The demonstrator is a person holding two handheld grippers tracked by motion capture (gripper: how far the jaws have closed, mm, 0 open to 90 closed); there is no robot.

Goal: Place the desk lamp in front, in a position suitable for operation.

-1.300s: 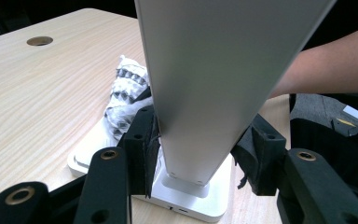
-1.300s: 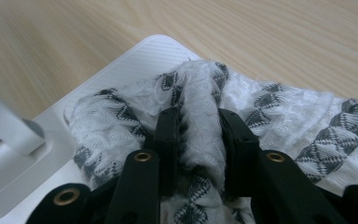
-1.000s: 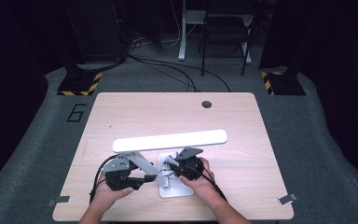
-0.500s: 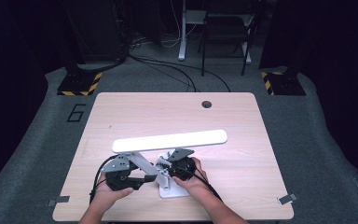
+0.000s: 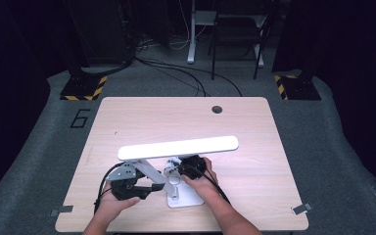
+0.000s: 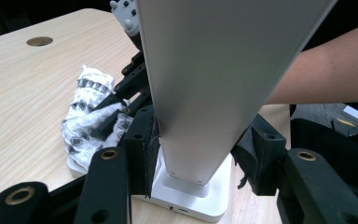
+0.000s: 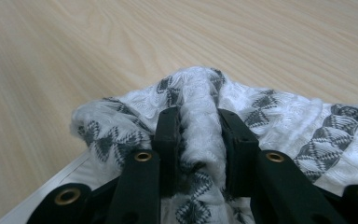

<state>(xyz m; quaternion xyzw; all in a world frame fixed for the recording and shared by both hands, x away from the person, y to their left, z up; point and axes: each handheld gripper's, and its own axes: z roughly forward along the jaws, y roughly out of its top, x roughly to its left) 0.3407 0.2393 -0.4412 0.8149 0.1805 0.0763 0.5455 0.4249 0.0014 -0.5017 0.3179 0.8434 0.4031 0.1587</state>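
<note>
A white desk lamp stands on the table's near edge, its long lit head (image 5: 176, 147) above its square base (image 5: 188, 198). My left gripper (image 5: 147, 188) reaches in from the left. In the left gripper view my left gripper (image 6: 200, 149) is shut on the lamp's flat white arm (image 6: 214, 84), one pad on each side just above the base (image 6: 200, 205). My right gripper (image 5: 178, 166) is shut on a white cloth with a grey pattern (image 7: 279, 112); a fold of it is bunched between the jaws of my right gripper (image 7: 198, 135). The cloth (image 6: 86, 107) lies on the base's far edge.
The wooden table (image 5: 142, 117) has a round cable hole (image 5: 217, 109) at its far right. Tape marks (image 5: 301, 209) sit at both near corners. Cables and stands with striped bases (image 5: 83, 90) are on the floor beyond. Both forearms come in from the bottom edge.
My right gripper has slid left with the cloth, closer to the lamp's arm over the base. The left gripper and the lamp have stayed where they were.
</note>
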